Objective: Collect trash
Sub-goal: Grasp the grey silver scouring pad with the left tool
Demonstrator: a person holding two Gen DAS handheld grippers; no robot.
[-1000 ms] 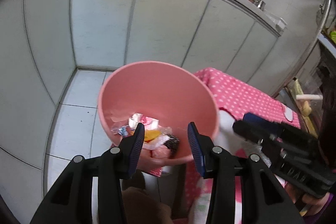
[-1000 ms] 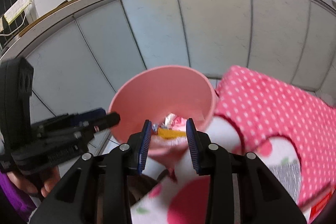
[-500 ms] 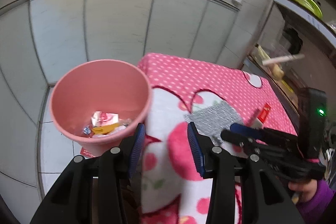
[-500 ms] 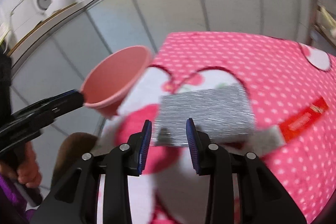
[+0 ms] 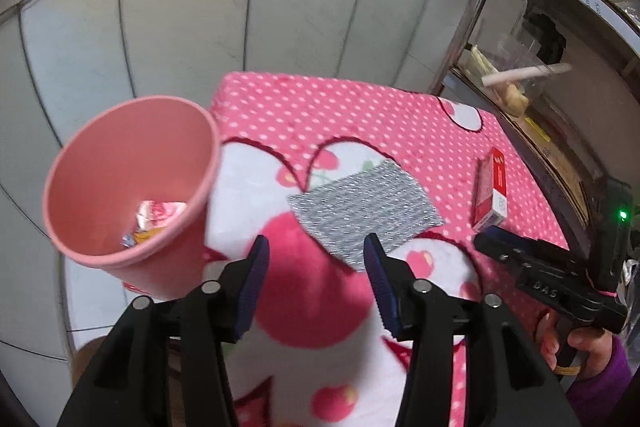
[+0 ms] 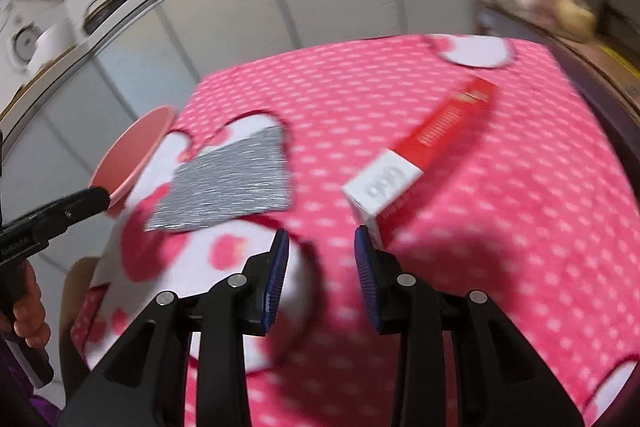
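Through the left wrist camera I see my left gripper (image 5: 316, 263) over the blanket (image 5: 328, 115), jaws spread and gripping nothing. Just left of it stands the pink bin (image 5: 132, 179), set against the blanket's left edge, with crumpled wrappers (image 5: 156, 215) at its bottom. A silver sheet (image 5: 364, 211) lies flat on the blanket straight past the fingertips. Right of the sheet, apart from it, lies a red-and-white box (image 5: 491, 193). My right gripper (image 5: 486, 241) shows at the right edge, its tip near the box's white end (whether it is spread I cannot tell from this side).

Through the right wrist camera, much blurred, my right gripper (image 6: 320, 265) hangs with jaws parted and nothing between them. The box (image 6: 424, 147) lies just ahead and right, its white end (image 6: 380, 185) nearest the right fingertip. The sheet (image 6: 232, 183) sits ahead to the left. Only the bin's rim (image 6: 132, 151) shows at far left, with the left gripper's tip (image 6: 94, 201) at it.
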